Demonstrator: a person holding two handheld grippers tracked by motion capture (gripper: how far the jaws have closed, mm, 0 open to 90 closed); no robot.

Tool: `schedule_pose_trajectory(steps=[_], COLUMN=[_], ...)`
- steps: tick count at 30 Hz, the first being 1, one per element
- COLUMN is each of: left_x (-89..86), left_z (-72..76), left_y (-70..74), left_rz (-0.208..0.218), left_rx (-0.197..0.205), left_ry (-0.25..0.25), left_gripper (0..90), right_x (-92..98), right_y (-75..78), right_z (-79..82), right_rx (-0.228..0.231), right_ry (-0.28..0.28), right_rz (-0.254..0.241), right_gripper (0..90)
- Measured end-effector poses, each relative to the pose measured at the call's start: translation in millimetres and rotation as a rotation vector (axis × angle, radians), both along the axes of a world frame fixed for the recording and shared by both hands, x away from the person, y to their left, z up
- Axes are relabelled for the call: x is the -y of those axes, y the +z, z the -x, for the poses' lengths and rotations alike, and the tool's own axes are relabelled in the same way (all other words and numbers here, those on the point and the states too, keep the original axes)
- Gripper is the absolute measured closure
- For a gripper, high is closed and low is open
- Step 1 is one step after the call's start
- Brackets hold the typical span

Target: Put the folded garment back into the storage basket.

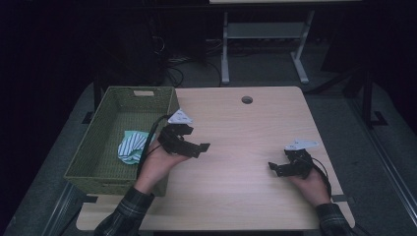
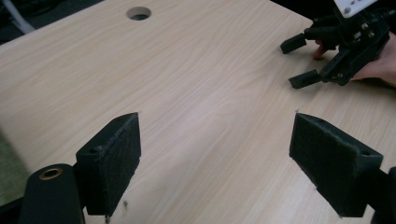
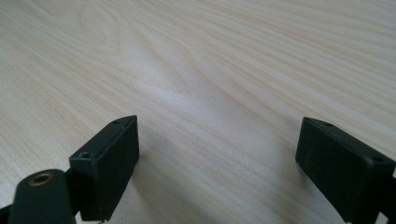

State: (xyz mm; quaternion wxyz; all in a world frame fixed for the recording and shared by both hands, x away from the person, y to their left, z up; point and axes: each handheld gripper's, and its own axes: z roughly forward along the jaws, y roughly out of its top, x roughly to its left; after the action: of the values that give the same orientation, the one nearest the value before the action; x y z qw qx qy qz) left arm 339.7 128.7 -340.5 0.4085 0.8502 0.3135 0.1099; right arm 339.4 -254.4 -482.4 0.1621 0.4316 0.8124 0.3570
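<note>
Left gripper (image 1: 196, 140) first: its jaws stand spread wide and nothing sits between them. In the left gripper view the two black pads (image 2: 114, 158) frame only bare wood, and the pads touch nothing. From above, this gripper sits over the table (image 1: 246, 196) just off the right wall of the green woven basket (image 1: 105, 132), its jaws pointing right toward the middle of the tabletop.

Over to the right gripper (image 1: 275, 168): jaws spread wide there too, empty between them. The right gripper view looks along its pads (image 3: 109, 163) at plain wood grain, close to the surface. In the high view it rests low near the table's right edge, jaws pointing left, and the left gripper view catches it (image 2: 303, 60) across the table with its jaws apart, the hand behind it.

Now the cloth. The green-and-white striped cloth (image 1: 132, 146) lies bunched inside the basket, toward its right wall and near the front. It is to the left of the left gripper, behind the jaws rather than ahead of them, with the basket wall between the two. No pad touches it. It lies well apart from the right gripper, across the whole tabletop.

Farther out, a round hole (image 1: 247, 100) sits near the table's far edge.
</note>
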Motion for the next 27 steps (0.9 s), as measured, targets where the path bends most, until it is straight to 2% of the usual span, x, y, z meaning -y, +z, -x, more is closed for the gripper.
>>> schedule_pose_trajectory(steps=[4,12,17,21,27], left_x=[16.5,37.0,41.2,42.5,44.3], left_z=[1.7,3.4,1.7,-0.1,-3.4], left_y=[-12.9,-44.8,-63.2,-78.0,-95.2], left_rz=[0.001,-0.044,-0.075,-0.084,-0.121], left_rx=[-0.004,-0.03,-0.046,-0.068,-0.099], left_ry=[-0.013,-0.035,-0.043,-0.029,-0.017], left_gripper=[16.1,16.1,16.1,16.1,16.1], right_x=[0.0,0.0,0.0,0.1,0.1], right_y=[-0.1,-0.1,0.0,-0.1,-0.1], right_z=[0.0,-0.1,0.0,-0.1,-0.1], right_rx=[0.001,0.001,0.001,0.001,0.001], right_ry=[0.0,0.001,0.001,0.001,0.001], right_rz=[0.0,0.0,0.001,0.001,0.001], right_gripper=[12.9,12.9,12.9,12.9,12.9])
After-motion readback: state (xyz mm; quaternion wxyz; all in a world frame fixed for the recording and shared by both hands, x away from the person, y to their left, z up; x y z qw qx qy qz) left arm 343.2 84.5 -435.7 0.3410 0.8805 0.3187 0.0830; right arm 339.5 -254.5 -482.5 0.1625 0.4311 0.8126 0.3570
